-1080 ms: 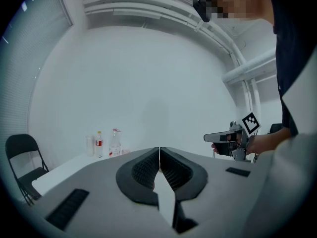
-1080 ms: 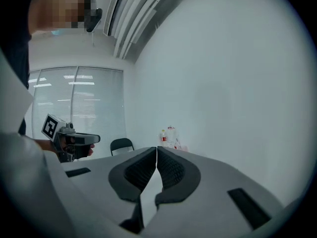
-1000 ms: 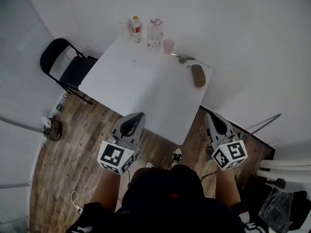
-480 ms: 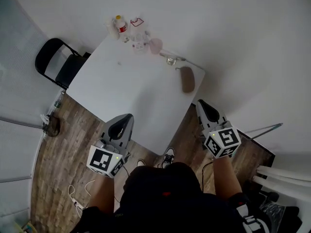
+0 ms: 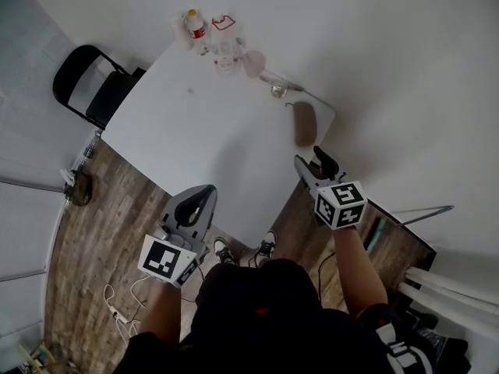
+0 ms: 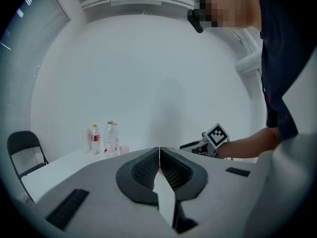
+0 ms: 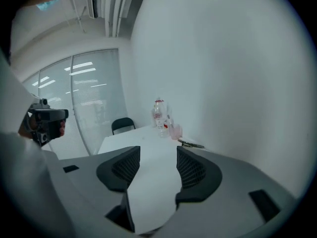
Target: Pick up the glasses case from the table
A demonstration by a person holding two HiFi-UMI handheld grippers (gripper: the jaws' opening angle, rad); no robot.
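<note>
No legible text anywhere; bottle label [image 5: 196,31] too small.

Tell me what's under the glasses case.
Only the white table shows. The case lies flat on it near the right-hand edge, with nothing sticking out around it. The patch directly beneath is covered by the case itself.

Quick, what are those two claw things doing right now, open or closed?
Left gripper: closed, empty.
Right gripper: jaws opening, nothing between them.
</note>
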